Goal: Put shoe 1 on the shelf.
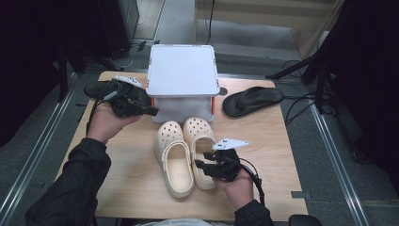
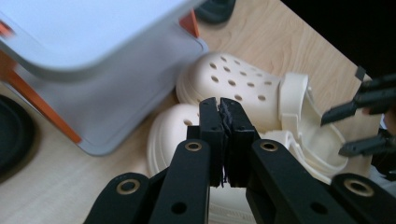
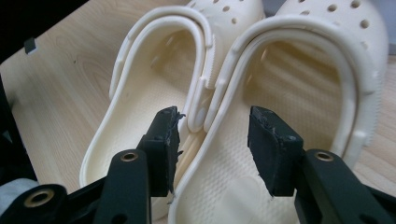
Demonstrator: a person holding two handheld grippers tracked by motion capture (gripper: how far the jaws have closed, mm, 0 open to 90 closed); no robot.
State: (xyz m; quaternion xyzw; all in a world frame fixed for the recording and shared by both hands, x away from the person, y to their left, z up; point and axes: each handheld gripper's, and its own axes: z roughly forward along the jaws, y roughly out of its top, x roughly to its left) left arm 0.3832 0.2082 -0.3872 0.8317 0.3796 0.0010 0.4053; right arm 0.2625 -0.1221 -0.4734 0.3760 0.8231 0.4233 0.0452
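Two cream clogs lie side by side mid-table, toes away from me: the left clog (image 1: 173, 157) and the right clog (image 1: 201, 146). My left gripper (image 1: 153, 112) hovers at the left, beside the white stool, jaws pressed together with nothing between them (image 2: 220, 109); the left clog (image 2: 170, 135) and right clog (image 2: 238, 79) lie beyond its tips. My right gripper (image 1: 201, 160) is at the right clog's heel end. It stands open (image 3: 217, 140), its jaws either side of the adjoining inner rims of the left clog (image 3: 140, 93) and right clog (image 3: 355, 56), pads not pressing.
A white stool (image 1: 182, 70) with orange legs stands at the back of the wooden table (image 1: 122, 179). One black flip-flop (image 1: 252, 100) lies at the back right. Another black flip-flop (image 1: 94, 88) sits at the back left, partly behind my left hand.
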